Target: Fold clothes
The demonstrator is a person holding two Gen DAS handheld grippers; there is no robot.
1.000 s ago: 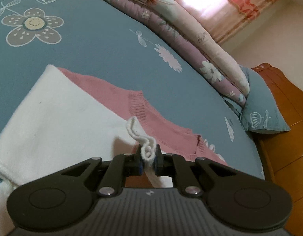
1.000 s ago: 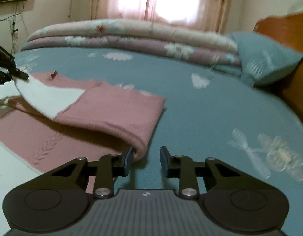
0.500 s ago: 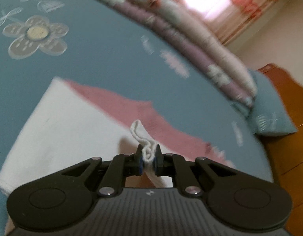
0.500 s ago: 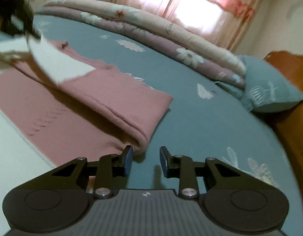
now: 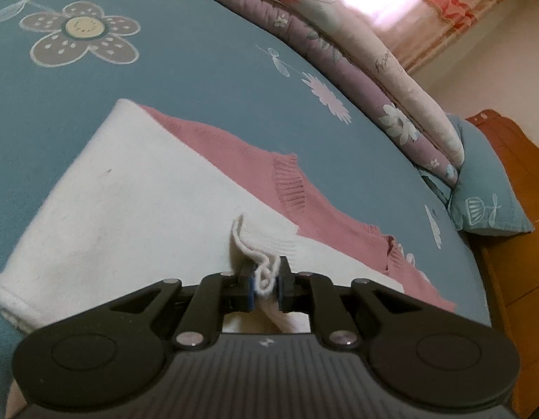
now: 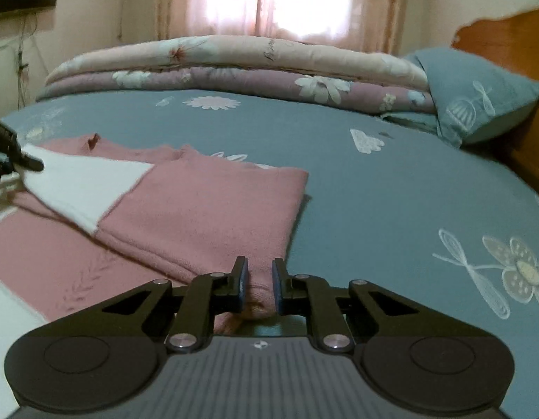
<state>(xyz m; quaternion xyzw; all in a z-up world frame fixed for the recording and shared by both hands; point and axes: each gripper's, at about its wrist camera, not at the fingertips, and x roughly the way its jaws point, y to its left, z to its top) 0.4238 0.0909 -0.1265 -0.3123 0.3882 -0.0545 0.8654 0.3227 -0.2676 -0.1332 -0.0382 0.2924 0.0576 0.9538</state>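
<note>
The bed [image 6: 391,188] serves as the folding surface, and the pink-and-white sweater [image 6: 206,209] lies on it ahead of both jaws. The right gripper [image 6: 258,281] has just been closing on the pink folded edge, which now sits between its jaws, probably to lift that side. The left gripper [image 5: 266,281] pinches the white cuff [image 5: 260,265], holding the sleeve across.

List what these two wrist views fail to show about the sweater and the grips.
- Sweater near hem: both views, hidden beneath the gripper bodies.
- Right hand-held gripper: pad contact on the pink fold unclear.
- Left hand-held gripper: right view cuts it at the edge.
</note>
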